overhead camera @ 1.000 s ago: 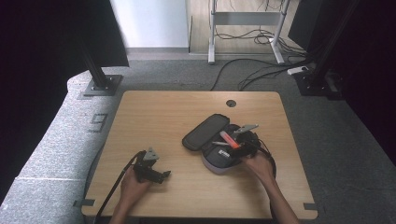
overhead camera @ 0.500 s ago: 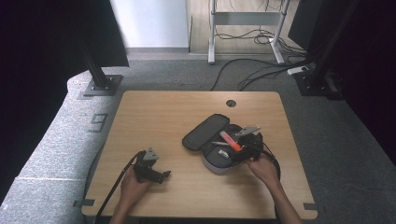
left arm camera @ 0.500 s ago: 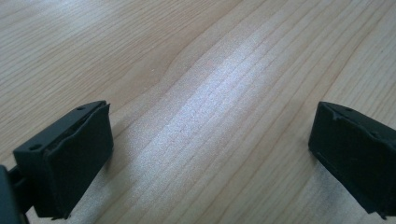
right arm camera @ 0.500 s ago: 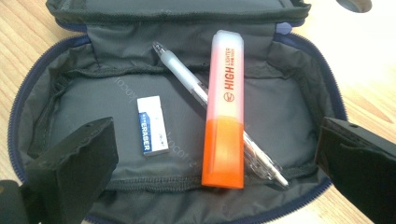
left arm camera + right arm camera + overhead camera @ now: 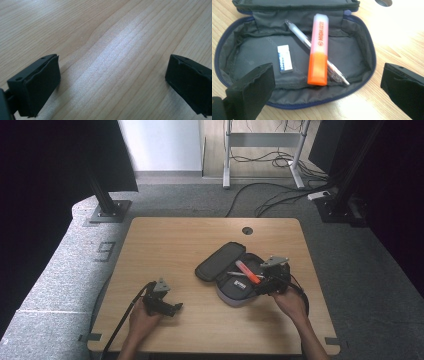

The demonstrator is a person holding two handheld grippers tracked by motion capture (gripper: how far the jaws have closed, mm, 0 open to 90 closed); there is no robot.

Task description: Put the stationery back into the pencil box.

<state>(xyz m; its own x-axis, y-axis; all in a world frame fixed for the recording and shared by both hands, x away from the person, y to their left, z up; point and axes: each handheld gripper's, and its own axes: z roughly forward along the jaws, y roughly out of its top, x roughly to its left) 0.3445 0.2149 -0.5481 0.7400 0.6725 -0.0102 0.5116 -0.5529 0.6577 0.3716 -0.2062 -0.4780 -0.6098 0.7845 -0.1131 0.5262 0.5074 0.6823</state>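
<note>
My left gripper gapes empty over bare table. Rightward, one open pencil case holds one eraser, one pen, one orange highlighter; my right gripper hovers wide open, holding nothing.

Wooden table: open pencil case lies right of centre; round cable hole near the far edge; left half bare

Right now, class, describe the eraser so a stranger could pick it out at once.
On the wooden table lies an open grey pencil case. Inside it, left of the orange highlighter and clear pen, lies the eraser: small, white, flat, blue-printed sleeve.
</note>
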